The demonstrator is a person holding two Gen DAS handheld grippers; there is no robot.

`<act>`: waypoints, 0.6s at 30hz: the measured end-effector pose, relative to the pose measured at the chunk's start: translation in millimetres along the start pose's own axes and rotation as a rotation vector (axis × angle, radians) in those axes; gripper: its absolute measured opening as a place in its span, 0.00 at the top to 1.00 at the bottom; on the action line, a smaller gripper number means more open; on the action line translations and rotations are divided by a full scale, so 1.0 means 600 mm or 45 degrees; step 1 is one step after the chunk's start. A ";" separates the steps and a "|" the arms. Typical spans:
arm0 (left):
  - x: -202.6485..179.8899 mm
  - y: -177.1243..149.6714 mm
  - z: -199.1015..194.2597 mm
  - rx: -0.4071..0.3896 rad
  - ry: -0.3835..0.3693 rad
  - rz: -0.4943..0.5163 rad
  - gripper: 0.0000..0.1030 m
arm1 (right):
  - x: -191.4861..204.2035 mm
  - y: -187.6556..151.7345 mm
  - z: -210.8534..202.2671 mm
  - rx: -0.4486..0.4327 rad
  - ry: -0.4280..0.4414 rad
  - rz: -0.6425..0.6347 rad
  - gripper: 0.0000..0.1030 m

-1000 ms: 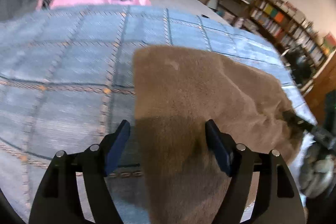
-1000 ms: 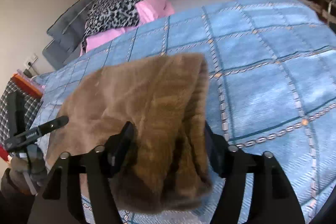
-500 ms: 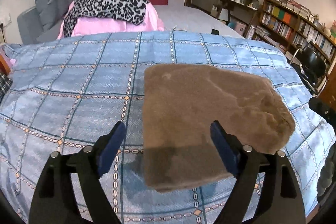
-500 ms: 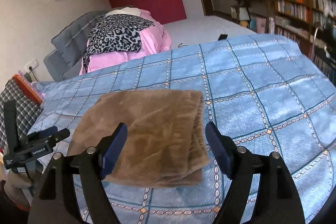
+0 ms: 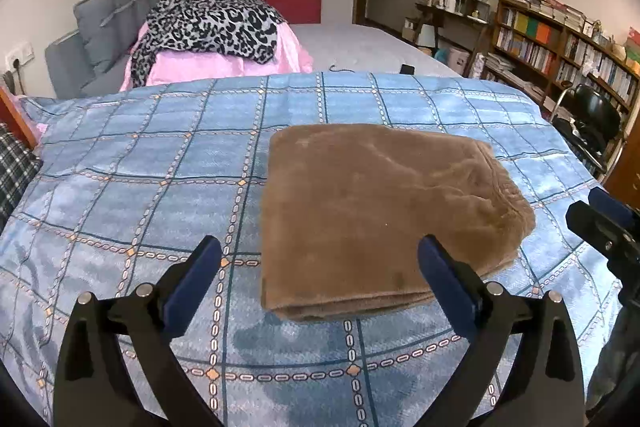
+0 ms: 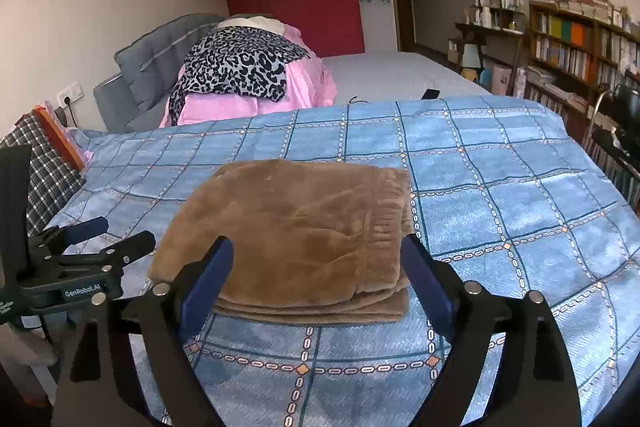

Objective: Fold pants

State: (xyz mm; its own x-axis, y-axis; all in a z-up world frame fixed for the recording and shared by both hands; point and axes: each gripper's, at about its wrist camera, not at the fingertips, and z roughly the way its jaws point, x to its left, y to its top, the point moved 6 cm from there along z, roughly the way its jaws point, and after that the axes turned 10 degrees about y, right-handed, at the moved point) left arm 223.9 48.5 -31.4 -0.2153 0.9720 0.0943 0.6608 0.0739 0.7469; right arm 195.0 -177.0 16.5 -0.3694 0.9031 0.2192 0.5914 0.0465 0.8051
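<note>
With both grippers, left [image 5: 320, 273] and right [image 6: 318, 269], just spread wide and drawn back empty, brown fleece pants [image 6: 296, 227] lie folded on the blue checked quilt [image 6: 500, 187]; fold looks finished.

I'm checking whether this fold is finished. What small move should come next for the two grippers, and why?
Probably just draw both grippers clear and stop. The brown pants lie in a neat layered stack on the blue checked bedspread. The left gripper and right gripper have just been opening, and nothing is pinched between their fingers. No loose leg shows that would need another fold.
</note>
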 end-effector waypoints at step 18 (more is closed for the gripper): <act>-0.020 -0.025 -0.064 -0.070 0.076 0.078 0.03 | 0.026 -0.016 -0.037 -0.037 -0.045 -0.030 0.13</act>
State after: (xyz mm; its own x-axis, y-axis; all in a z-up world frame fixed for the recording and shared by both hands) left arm 188.9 27.3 -18.2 -0.2193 0.9591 0.1789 0.6342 0.0008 0.7732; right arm 167.8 -172.9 24.4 -0.3573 0.9164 0.1804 0.5616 0.0564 0.8255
